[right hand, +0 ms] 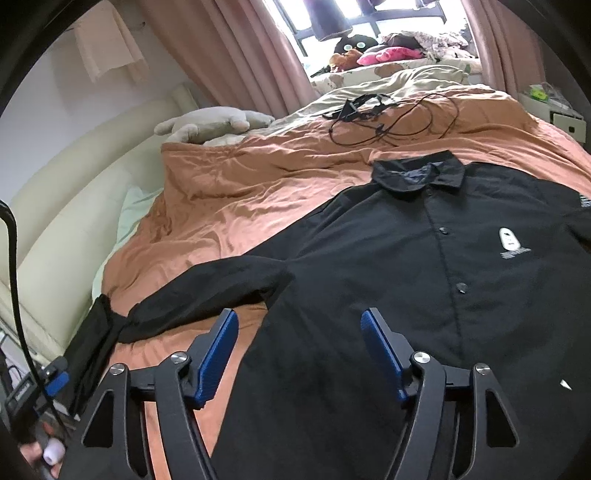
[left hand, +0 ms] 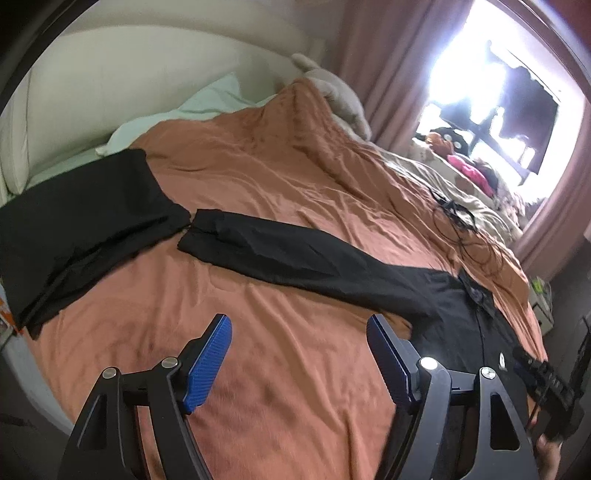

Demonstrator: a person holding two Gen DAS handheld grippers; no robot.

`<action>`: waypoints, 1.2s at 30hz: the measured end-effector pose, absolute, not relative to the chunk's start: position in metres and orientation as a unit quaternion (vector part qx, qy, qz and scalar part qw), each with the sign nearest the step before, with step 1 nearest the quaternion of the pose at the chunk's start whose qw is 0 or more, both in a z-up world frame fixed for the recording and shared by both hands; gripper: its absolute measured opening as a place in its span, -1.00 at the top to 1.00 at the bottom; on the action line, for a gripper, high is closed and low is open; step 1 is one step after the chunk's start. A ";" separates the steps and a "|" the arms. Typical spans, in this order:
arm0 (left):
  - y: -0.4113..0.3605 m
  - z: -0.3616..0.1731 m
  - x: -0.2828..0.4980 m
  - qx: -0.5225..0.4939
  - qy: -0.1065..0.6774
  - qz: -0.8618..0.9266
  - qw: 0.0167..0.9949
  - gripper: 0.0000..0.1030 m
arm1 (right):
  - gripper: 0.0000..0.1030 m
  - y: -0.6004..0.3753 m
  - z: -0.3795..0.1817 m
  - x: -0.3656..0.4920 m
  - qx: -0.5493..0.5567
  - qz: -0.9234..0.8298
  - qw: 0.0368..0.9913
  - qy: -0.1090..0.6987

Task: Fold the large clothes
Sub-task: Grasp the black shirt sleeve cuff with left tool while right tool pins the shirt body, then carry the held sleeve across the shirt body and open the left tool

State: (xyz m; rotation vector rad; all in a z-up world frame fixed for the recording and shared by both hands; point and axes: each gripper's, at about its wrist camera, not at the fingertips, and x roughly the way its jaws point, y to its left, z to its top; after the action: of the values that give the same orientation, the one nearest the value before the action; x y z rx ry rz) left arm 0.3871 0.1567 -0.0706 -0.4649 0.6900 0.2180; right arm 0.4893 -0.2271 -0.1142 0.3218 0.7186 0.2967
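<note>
Lying flat on the bed (right hand: pixel 229 192), the black shirt (right hand: pixel 406 266) faces up with its buttons closed and its collar (right hand: pixel 419 173) pointing toward the window (right hand: pixel 332 14). One long sleeve (left hand: pixel 295 254) stretches straight out to the side across the orange cover (left hand: pixel 258 166). No fold shows in the shirt yet, so the job looks like it is only at the start. The sleeves and the body all seem to be left to fold.

The left tool (left hand: pixel 299 354) hangs over the bare orange cover, just beside the side of the shirt under the sleeve. Its blue pads (left hand: pixel 210 365) stand apart and nothing is between them. The right tool (right hand: pixel 299 350) hangs over the lower part of the shirt, near its side edge. Its pads are apart too, with only flat cloth below them, and it grips nothing.

Another black cloth (left hand: pixel 81 221) lies near the sleeve's end, almost touching the cuff. It could get in the way if the sleeve is pulled that way. A tangle of black wires (right hand: pixel 388 114) lies on the cover past the collar, apart from the shirt. A grey soft toy (right hand: pixel 214 123) rests by the headboard (right hand: pixel 74 192). More toys sit near the window, well apart.
</note>
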 end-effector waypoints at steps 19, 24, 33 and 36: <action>0.262 -0.149 0.490 -0.375 0.382 0.173 0.826 -0.49 | 0.48 -0.174 -0.159 0.584 0.153 0.184 0.885 0.399; 0.272 -0.175 0.514 -0.391 0.401 0.178 0.809 -0.29 | 0.60 -0.172 -0.174 0.606 0.170 0.183 0.875 0.414; 0.276 -0.198 0.536 -0.358 0.396 0.218 0.817 0.00 | 0.77 -0.170 -0.188 0.630 0.198 0.192 0.862 0.425; 0.283 -0.199 0.539 -0.347 0.402 0.235 0.814 0.71 | 0.79 -0.166 -0.193 0.639 0.215 0.197 0.857 0.426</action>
State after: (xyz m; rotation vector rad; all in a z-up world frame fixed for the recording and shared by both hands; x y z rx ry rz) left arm 0.5395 0.2829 -0.1986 -0.7415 0.8569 0.5025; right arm 0.6387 -0.1664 -0.1928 0.4518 0.8950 0.4135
